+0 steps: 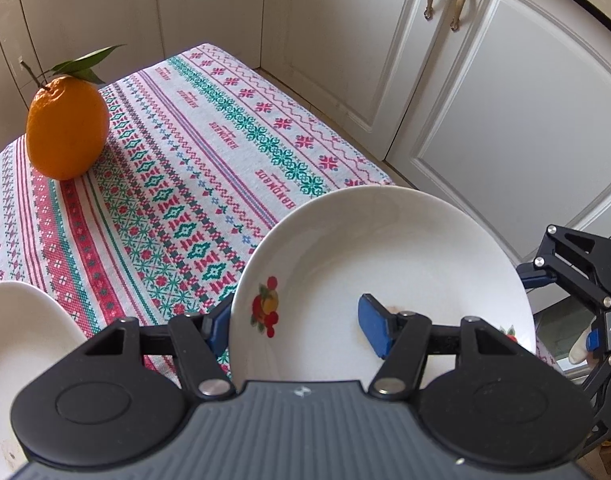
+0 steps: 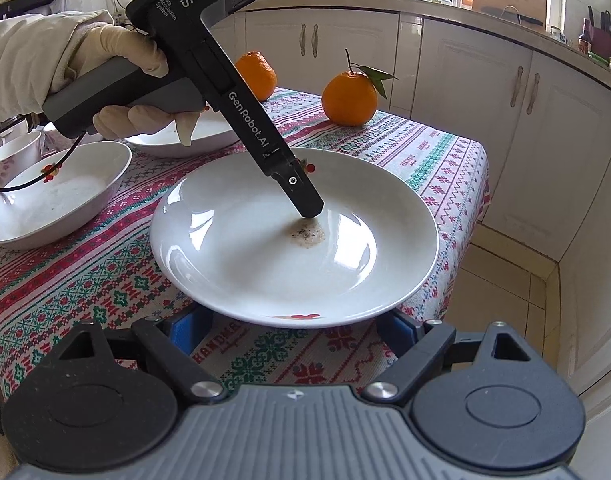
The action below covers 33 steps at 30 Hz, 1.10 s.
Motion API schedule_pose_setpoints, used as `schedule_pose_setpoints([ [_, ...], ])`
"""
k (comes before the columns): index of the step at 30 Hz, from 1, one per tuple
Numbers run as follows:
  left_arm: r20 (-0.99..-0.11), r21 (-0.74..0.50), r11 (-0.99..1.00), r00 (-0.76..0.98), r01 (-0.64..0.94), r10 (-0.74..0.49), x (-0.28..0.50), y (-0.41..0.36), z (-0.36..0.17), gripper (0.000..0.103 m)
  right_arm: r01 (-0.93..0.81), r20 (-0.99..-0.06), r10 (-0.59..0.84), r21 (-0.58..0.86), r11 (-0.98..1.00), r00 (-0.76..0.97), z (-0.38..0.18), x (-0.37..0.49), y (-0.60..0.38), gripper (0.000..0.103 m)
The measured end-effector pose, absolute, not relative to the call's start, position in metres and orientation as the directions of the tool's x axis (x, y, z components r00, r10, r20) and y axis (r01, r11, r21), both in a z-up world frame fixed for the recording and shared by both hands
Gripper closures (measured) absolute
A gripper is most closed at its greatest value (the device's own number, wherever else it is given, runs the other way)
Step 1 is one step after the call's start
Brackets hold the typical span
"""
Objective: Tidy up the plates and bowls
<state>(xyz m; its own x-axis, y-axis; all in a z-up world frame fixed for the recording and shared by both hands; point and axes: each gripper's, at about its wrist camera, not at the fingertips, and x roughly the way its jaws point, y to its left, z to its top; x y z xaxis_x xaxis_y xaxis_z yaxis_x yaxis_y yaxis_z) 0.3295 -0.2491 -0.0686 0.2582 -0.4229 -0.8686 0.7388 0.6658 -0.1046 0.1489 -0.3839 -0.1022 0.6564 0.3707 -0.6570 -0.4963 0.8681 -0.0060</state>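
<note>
- Left wrist view: the left tongs (image 1: 295, 326) are clamped on the rim of a glossy white plate (image 1: 405, 256), one blue pad (image 1: 375, 330) inside it and one beneath.
- Red and yellow fruit decals are printed on the plate, which is held tilted above the surface (image 1: 177, 168) near its corner.
- "HANDMADE" is woven into the red-and-green patterned cloth.
- A round dimpled orange (image 1: 67, 128) with leaves is seen on the cloth.
- Right wrist view: the right tongs (image 2: 293, 334) are held apart just beneath the plate's near rim.
- "GenRobot.AI" and "DAS" are printed on the left device.
- A shallow white bowl (image 2: 53, 196) is seen left of the plate.
</note>
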Motion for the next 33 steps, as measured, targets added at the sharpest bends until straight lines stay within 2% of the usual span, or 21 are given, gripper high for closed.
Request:
schedule_pose_setpoints([
  [6, -0.86, -0.083, 0.662, 0.281, 0.745, -0.425, 0.322, -0.247, -0.063, 0.03, -0.487, -0.654, 0.366, -0.005, 0.873, 0.662, -0.099, 0.145, -0.384, 0.011],
  [12, -0.847, -0.062, 0.664, 0.312, 0.746, -0.43, 0.309, -0.239, -0.047, 0.028, -0.466, -0.633, 0.365, 0.008, 0.885, 0.683, -0.087, 0.126, -0.385, 0.007],
  [18, -0.825, -0.04, 0.663, 0.35, 0.747, -0.444, 0.286, -0.226, -0.025, 0.025, -0.495, -0.563, 0.417, 0.016, 0.869, 0.714, -0.063, 0.102, -0.373, 0.001],
  [25, -0.784, -0.035, 0.675, 0.399, 0.737, -0.476, 0.249, -0.205, 0.002, 0.017, -0.527, -0.501, 0.457, 0.002, 0.85, 0.735, -0.041, 0.084, -0.347, 0.0],
  [29, -0.748, 0.004, 0.701, 0.467, 0.714, -0.471, 0.224, -0.189, 0.013, 0.012, -0.503, -0.521, 0.429, -0.001, 0.864, 0.738, -0.039, 0.08, -0.33, 0.0],
  [33, -0.718, 0.031, 0.723, 0.518, 0.69, -0.465, 0.203, -0.172, 0.019, 0.012, -0.444, -0.568, 0.348, -0.034, 0.895, 0.745, -0.043, 0.077, -0.314, 0.0],
])
